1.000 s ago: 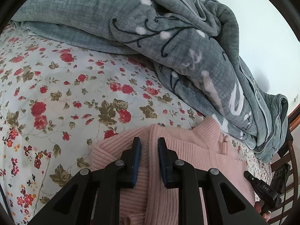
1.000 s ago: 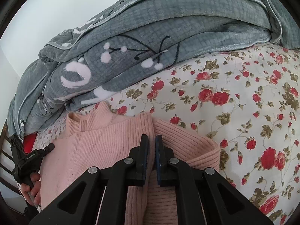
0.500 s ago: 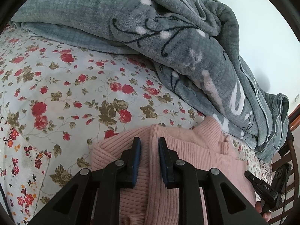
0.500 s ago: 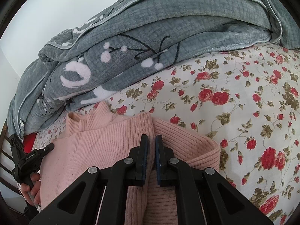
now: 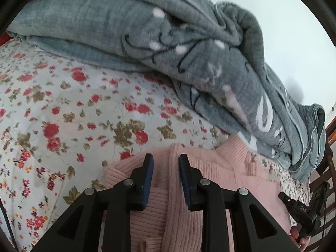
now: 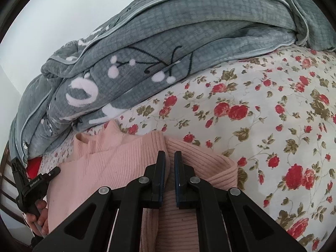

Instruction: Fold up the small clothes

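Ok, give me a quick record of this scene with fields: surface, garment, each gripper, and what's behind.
surface: floral bedsheet
garment: pink ribbed sweater, lying on the sheet, sides folded inward
left gripper: jaws opening, a fold of the sweater between them, pads look clear of it
right gripper: shut on a sweater fold
behind: grey blanket, bunched up against the sweater's collar

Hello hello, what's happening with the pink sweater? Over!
Left tool opening over a sweater fold. Right tool shut on it. Grey blanket beyond, not blocking.
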`<state>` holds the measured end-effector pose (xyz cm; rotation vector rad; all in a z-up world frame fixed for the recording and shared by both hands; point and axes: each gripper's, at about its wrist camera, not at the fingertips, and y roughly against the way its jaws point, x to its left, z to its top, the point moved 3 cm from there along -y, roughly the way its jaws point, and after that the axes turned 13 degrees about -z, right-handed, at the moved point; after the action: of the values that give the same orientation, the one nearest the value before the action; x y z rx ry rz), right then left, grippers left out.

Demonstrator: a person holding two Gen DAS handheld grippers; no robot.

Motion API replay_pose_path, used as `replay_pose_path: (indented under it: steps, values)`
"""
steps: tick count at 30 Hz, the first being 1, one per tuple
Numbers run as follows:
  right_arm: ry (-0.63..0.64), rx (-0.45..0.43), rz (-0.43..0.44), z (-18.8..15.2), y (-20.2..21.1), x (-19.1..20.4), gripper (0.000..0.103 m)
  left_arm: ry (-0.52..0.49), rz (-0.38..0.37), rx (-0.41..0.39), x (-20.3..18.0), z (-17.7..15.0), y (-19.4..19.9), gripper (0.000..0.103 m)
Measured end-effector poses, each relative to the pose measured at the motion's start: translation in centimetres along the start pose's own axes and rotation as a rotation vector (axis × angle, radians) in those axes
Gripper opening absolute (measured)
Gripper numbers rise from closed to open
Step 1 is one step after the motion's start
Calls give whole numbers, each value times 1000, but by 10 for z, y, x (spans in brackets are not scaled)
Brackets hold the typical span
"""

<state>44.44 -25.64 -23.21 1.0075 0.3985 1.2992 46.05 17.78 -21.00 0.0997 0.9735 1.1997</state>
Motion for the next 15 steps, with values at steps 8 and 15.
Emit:
replay_pose_path:
  steps: [8,15]
  values:
    - [-35,-43,-8,3,9,-7,7,-5,-11,-68,-1,5,14,30]
    - [-26,-64,-18,4,12,-7,7,-23,-29,-96,-7,6,21,37]
